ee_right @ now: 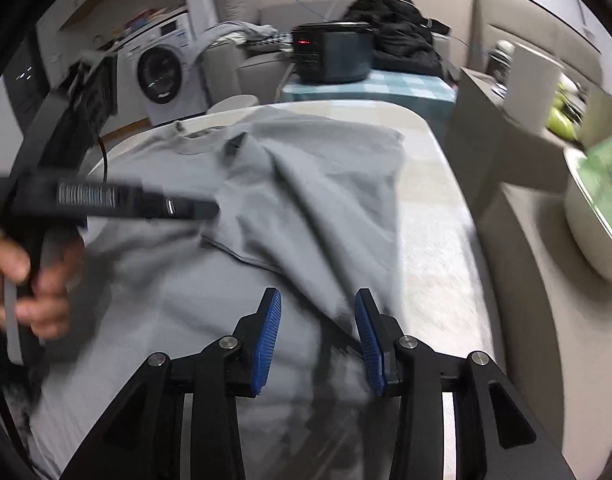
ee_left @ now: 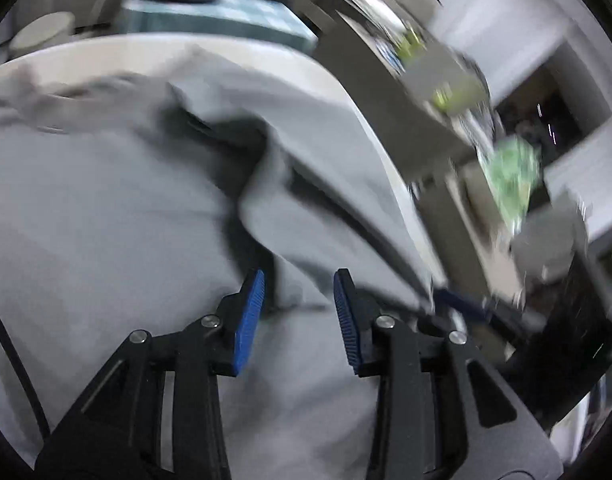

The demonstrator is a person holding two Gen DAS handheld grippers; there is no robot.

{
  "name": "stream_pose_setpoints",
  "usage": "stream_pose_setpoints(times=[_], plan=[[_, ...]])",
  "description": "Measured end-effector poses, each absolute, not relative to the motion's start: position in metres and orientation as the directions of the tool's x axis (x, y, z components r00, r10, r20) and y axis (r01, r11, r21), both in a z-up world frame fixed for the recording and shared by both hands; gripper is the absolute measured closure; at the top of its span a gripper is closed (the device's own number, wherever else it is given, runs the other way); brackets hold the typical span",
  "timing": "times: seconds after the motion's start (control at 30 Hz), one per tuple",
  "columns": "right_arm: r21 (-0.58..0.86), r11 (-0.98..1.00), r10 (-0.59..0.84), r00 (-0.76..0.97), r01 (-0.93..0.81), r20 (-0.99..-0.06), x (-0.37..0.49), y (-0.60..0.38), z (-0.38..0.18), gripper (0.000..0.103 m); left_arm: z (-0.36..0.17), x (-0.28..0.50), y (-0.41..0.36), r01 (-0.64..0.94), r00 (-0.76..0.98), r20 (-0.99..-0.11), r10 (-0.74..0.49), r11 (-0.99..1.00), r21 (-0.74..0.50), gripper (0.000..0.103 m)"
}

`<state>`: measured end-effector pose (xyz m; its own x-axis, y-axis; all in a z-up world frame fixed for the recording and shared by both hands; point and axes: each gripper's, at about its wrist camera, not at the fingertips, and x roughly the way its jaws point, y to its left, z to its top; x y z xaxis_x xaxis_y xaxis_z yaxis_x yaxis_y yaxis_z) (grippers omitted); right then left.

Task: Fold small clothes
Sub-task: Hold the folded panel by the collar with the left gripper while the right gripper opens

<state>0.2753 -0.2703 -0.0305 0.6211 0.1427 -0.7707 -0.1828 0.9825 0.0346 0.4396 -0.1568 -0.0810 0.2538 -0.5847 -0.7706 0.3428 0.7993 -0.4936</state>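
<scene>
A grey T-shirt point(ee_right: 178, 280) lies on a pale table point(ee_right: 437, 208), collar at the far end. Its right side is folded over the middle, and the folded flap point(ee_right: 325, 200) has loose creases. My right gripper point(ee_right: 317, 294) hovers over the near end of that flap. It stands open, with the flap's edge running under the gap and the blue pads point(ee_right: 268, 336) not pressing on it. My left gripper point(ee_left: 300, 274) is open above the shirt point(ee_left: 106, 200), cloth showing below its gap. In the right wrist view the left gripper is a blurred black tool point(ee_right: 106, 200), and a hand point(ee_right: 30, 280) holds it over the shirt's left side.
Beyond the table stands a dark cooking pot point(ee_right: 337, 52) on a checked cloth, with a black jacket point(ee_right: 397, 28) behind it. A washing machine point(ee_right: 162, 72) is at the back left. A cardboard box point(ee_right: 501, 148) and a white bowl point(ee_right: 589, 224) of green things crowd the right side.
</scene>
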Motion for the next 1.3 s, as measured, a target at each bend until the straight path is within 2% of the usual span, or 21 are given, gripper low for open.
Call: stream_pose_setpoints(times=[0.07, 0.1, 0.13, 0.17, 0.23, 0.43, 0.57, 0.73, 0.97, 1.13, 1.3], plan=[[0.031, 0.985, 0.131, 0.620, -0.170, -0.774, 0.271, -0.275, -0.030, 0.064, -0.090, 0.440, -0.171, 0.354, 0.263, -0.802, -0.537, 0.827, -0.437, 0.072], [0.022, 0.985, 0.124, 0.616, -0.170, -0.778, 0.268, -0.278, -0.031, 0.064, -0.088, 0.436, -0.171, 0.363, 0.295, -0.793, -0.534, 0.830, -0.424, 0.076], [0.013, 0.986, 0.114, 0.613, -0.166, -0.782, 0.266, -0.280, -0.032, 0.064, -0.087, 0.436, -0.172, 0.360, 0.309, -0.802, -0.511, 0.843, -0.399, 0.085], [0.006, 0.987, 0.103, 0.608, -0.159, -0.787, 0.265, -0.282, -0.034, 0.064, -0.088, 0.437, -0.171, 0.355, 0.308, -0.803, -0.510, 0.845, -0.400, 0.099], [0.006, 0.989, 0.092, 0.591, -0.145, -0.802, 0.263, -0.291, -0.042, 0.064, -0.086, 0.432, -0.163, 0.344, 0.313, -0.792, -0.525, 0.839, -0.421, 0.100], [0.041, 0.990, 0.108, 0.545, -0.133, -0.831, 0.261, -0.304, -0.055, 0.063, -0.061, 0.392, -0.129, 0.424, 0.328, -0.782, -0.530, 0.822, -0.380, 0.100], [0.083, 0.986, 0.152, 0.559, -0.147, -0.815, 0.261, -0.302, -0.051, 0.063, -0.078, 0.387, -0.114, 0.386, 0.261, -0.840, -0.475, 0.849, -0.360, 0.100], [0.172, 0.973, 0.229, 0.582, -0.154, -0.780, 0.268, -0.299, -0.043, 0.063, -0.079, 0.379, -0.101, 0.368, 0.289, -0.826, -0.484, 0.853, -0.371, 0.098], [0.175, 0.977, 0.214, 0.565, -0.123, -0.797, 0.288, -0.291, -0.052, 0.063, -0.083, 0.387, -0.100, 0.333, 0.295, -0.821, -0.488, 0.858, -0.390, 0.097], [0.087, 0.990, 0.136, 0.571, -0.113, -0.810, 0.291, -0.286, -0.054, 0.087, -0.084, 0.390, -0.109, 0.333, 0.304, -0.819, -0.487, 0.860, -0.387, 0.097], [0.066, 0.994, 0.104, 0.569, -0.087, -0.816, 0.290, -0.294, -0.055, 0.087, -0.082, 0.385, -0.113, 0.338, 0.322, -0.833, -0.451, 0.876, -0.344, 0.097]])
